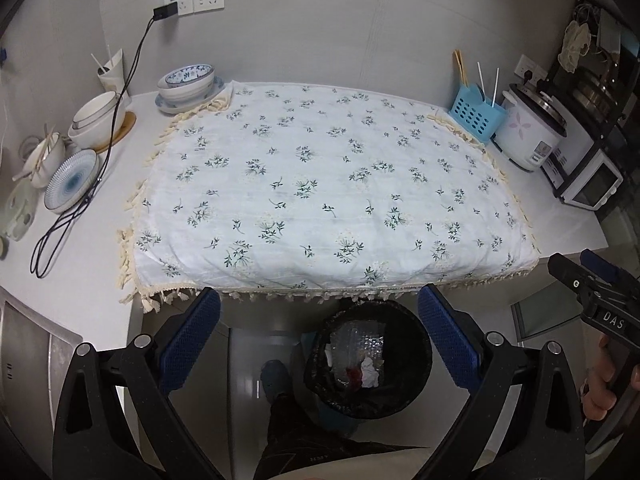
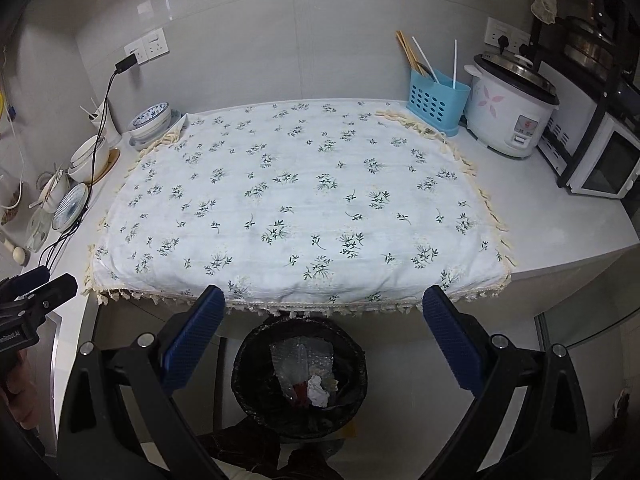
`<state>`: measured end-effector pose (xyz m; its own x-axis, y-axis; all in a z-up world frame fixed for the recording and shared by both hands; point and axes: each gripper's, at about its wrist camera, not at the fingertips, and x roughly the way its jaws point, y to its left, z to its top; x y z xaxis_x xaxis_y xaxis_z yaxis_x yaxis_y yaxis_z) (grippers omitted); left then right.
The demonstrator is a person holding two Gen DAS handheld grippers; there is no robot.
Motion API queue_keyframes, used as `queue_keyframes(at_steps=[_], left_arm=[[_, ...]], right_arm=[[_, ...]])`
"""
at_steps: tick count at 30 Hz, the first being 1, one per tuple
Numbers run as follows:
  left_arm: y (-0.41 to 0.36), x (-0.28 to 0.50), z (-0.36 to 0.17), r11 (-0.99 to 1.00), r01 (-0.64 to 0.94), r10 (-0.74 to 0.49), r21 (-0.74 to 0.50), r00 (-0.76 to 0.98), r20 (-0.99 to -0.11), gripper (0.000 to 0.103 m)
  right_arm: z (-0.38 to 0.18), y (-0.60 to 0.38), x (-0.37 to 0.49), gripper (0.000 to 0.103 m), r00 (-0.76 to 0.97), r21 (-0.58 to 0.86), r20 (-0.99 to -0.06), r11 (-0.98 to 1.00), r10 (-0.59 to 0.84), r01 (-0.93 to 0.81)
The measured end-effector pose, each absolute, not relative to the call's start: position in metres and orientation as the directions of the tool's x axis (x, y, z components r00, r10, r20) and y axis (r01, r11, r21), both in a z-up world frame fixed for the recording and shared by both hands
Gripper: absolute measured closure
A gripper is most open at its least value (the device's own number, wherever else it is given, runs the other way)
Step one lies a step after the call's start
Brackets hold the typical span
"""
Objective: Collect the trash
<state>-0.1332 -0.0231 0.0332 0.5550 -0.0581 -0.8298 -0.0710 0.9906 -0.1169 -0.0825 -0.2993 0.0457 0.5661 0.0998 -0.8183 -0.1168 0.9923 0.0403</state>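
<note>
Bin sits straight below my left gripper and right gripper, equally near; both wide, empty. Cloth ahead shows no trash.

1. We see our right gripper w/ both blue pads wide apart, nothing between them, held above the bin.
2. Black-lined trash bin sits on the floor, near edge of the counter, partly under it.
3. Inside bin: crumpled white paper, clear bubble wrap, something red.
4. Floral cloth w/ tassel fringe covers the counter middle, lying flat.
5. Far right: blue utensil basket w/ chopsticks, rice cooker just beside it, toaster oven further right.
6. Far left: stacked bowls, plates, black cable from wall socket.
7. Left gripper shows at left edge; can't tell its jaw state.
</note>
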Motion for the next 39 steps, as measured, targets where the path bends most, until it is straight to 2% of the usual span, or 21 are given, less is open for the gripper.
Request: queue_keyframes(at_steps=[19,39], left_arm=[[-0.0245,-0.1322,0.0307,0.991,-0.068,-0.059,-0.114,0.548,-0.835,0.006],[-0.0260,-0.1266,0.0269,0.994,-0.096,0.003,-0.059,0.541,-0.841,0.006]], right_arm=[[0.0449,-0.2983,-0.0818,0.008,0.561,0.033,-0.822,0.991,0.099,-0.127],[0.0388,-0.3000,-0.0777,0.008,0.542,0.036,-0.833,0.990,0.107,-0.139]])
